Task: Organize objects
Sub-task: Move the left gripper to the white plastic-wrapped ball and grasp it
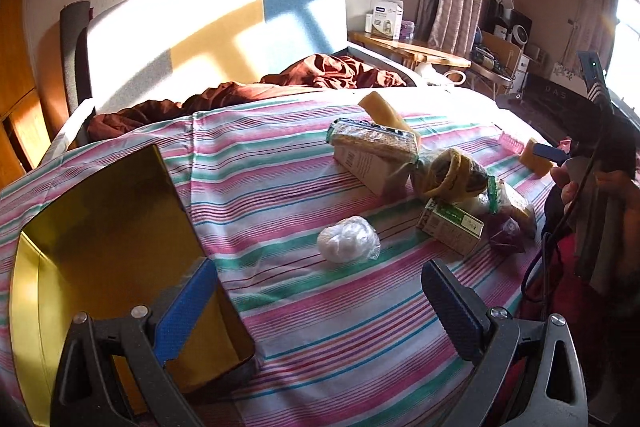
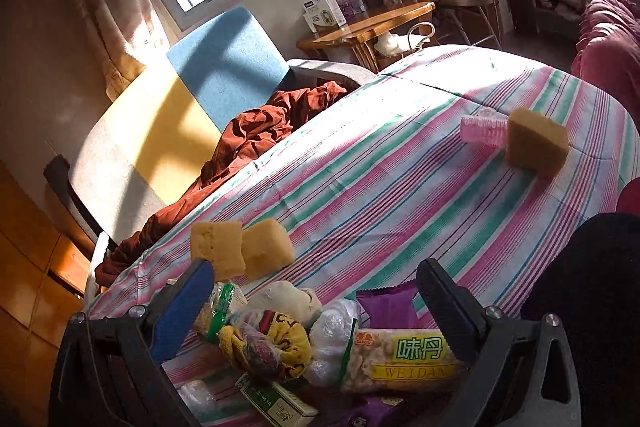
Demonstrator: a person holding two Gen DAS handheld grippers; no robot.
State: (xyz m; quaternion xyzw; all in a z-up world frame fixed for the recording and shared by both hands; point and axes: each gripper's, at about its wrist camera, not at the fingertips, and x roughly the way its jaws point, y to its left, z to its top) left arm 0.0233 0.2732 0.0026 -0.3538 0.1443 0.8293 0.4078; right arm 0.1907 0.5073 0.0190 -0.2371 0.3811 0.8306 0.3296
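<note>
Striped pink, green and white cloth [image 1: 320, 307] covers the bed that carries everything. By its near left corner, in the left wrist view, stands a yellow bin [image 1: 36, 267], and what shows of its inside looks empty, so I judge the sorting has hardly begun. Just past the left gripper [image 1: 316, 303] lies a white bundle in clear plastic [image 1: 348, 239], alone on the cloth. Farther on, toward the near right edge, the rest sits heaped: a green-printed carton [image 1: 450, 229], a yellow and dark cloth roll [image 1: 452, 173], a purple packet [image 1: 508, 239], and a snack pack lying on a brown box [image 1: 376, 163]. In the right wrist view a bag of crackers [image 2: 404, 355] lies under the right gripper [image 2: 316, 303]. Beyond it come two tan sponges [image 2: 244, 247]. Near the far right edge rest another sponge [image 2: 536, 143] and a pink comb-like piece [image 2: 480, 135]. All of it is left to move. Both grippers stand spread wide, holding and touching nothing.
</note>
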